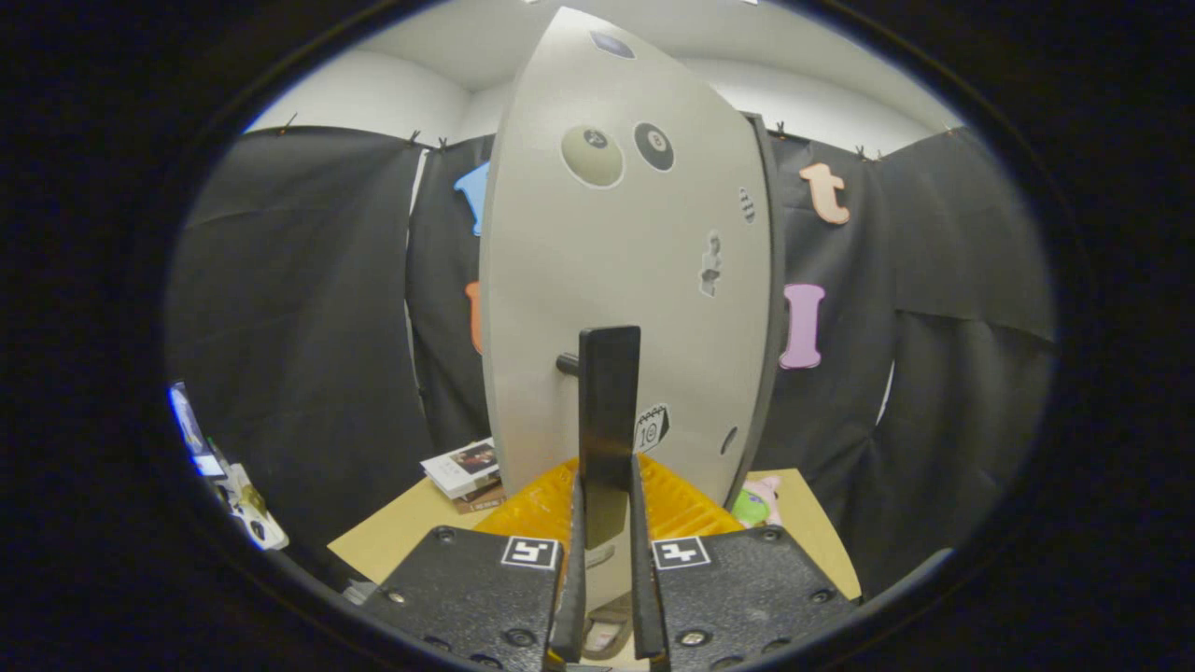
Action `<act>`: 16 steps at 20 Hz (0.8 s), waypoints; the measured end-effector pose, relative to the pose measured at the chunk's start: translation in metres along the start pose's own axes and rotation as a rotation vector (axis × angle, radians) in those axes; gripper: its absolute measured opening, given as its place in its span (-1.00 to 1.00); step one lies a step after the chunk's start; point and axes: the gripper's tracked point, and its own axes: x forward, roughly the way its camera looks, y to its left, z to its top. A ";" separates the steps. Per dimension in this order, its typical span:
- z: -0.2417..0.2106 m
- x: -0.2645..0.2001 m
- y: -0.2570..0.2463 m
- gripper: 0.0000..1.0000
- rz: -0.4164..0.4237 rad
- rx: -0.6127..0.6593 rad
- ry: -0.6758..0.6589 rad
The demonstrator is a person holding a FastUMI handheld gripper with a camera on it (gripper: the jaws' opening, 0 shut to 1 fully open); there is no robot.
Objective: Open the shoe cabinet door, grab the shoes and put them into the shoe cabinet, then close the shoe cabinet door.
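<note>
Right now, at the bottom centre of the frame, my gripper (607,560) has its two fingers drawn close together, standing parallel with only a narrow slot between them, and the dark upright handle (609,420) of the shoe cabinet door (625,280) runs straight down into that slot. I judge the fingers are clenched on the handle, both inner faces against its lower end. The handle's long axis is vertical, directly ahead of the fingertips and rising above them; a short peg (567,364) ties it to the door on its left side. The pale door fills the centre of the frame just beyond, carrying a few stickers, and its dark right edge shows, so I read it as swung partly out toward me. Whether I pull or push next turns on that hinge line, which I cannot make out. Lower down, behind the door's foot, an orange ribbed surface (551,499) lies on a tan board (392,541). Some booklets (462,467) sit at lower left, a green and pink toy (758,504) at lower right. No shoes that I can identify.
</note>
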 end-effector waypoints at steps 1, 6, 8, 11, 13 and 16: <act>-0.001 -0.008 -0.010 -0.57 -0.016 0.009 0.000; -0.006 -0.035 -0.063 -0.70 -0.070 0.036 0.000; -0.007 -0.044 -0.088 -0.77 -0.105 0.030 -0.003; -0.007 -0.052 -0.133 -0.88 -0.199 -0.019 0.000; -0.008 -0.053 -0.158 -0.92 -0.242 -0.016 0.001; -0.010 -0.054 -0.171 -0.92 -0.214 0.003 -0.006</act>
